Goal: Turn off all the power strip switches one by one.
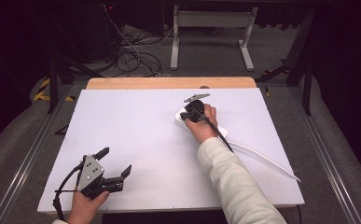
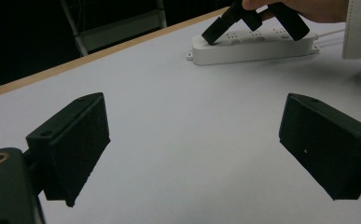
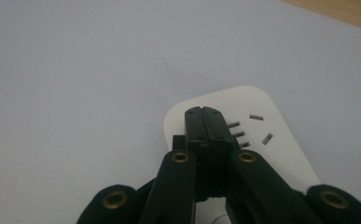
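Two grippers work over one white counter [image 1: 136, 140], and we read the scene from left to right. At the near left corner of the high view, the left gripper [image 1: 115, 162] rests in the person's left hand [image 1: 86, 205]. Its fingers [image 2: 71, 149] stand wide apart with nothing between them, and only bare counter lies beneath. From this gripper, the power strip [image 2: 255, 45] lies well apart, far across the counter and toward the right.

Moving right, we reach the power strip itself, a white bar lying flat near the far right part of the counter. Its long axis runs diagonally, from its rounded end toward the near right, where its white cord [image 1: 267, 161] trails off across the counter. The right gripper [image 1: 185, 115], held in the right hand [image 1: 205, 123], is plainly the nearer of the two. Its fingers [image 3: 206, 135] are pressed together, flat face to flat face, with nothing clamped between them. In the right gripper view we see their joined tips set down on the strip's top face near its rounded end, just beside a group of socket slots [image 3: 250, 133]. We judge that the tips are pressing on the strip there, perhaps at a switch, though they hide the spot beneath them.
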Motion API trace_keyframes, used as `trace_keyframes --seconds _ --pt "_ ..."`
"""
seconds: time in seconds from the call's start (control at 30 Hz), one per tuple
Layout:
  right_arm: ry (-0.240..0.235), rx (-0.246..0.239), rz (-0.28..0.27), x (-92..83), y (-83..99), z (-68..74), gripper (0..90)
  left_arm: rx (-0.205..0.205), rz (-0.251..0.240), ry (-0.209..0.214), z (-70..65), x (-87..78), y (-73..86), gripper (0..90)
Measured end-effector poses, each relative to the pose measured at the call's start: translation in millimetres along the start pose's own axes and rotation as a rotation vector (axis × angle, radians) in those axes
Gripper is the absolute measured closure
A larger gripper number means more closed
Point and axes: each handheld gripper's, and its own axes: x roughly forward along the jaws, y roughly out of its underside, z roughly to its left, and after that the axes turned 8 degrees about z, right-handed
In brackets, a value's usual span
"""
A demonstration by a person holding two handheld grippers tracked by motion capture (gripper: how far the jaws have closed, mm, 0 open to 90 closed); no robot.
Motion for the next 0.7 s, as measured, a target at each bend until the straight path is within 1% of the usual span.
trace_keyframes --seconds 0.03,0.23,0.27,0.3,0.33,0.43,0.57,0.7 --pt "-0.002 0.000 0.001 0.0 -0.2 -0.4 90.0 0.008 0.001 -0.001 0.6 -0.1 -0.1 9.2" --pt "-0.010 0.011 0.007 -0.1 -0.8 -1.6 90.0 0.003 0.003 0.000 0.6 0.2 0.0 9.3" --pt "-0.011 0.012 0.007 -0.1 -0.8 -1.7 90.0 -0.004 0.002 0.003 0.1 0.4 0.1 9.3" --pt "-0.010 0.014 0.010 -0.1 -1.0 -1.4 90.0 0.002 0.003 0.001 0.5 0.3 0.0 9.3" --pt "-0.007 0.012 0.010 -0.1 -1.2 -1.1 90.0 -0.004 0.002 0.003 0.1 0.5 0.0 9.2" --pt "0.004 0.006 0.016 -0.1 -2.0 0.4 90.0 -0.003 0.003 0.004 -0.1 0.6 0.0 9.3" --pt "-0.008 0.022 0.017 0.1 -1.8 -0.6 90.0 -0.002 0.003 0.003 -0.1 0.5 0.0 9.2" --pt "-0.007 0.029 0.020 0.4 -2.0 -0.2 90.0 -0.001 0.003 0.004 0.2 0.5 -0.1 9.2"
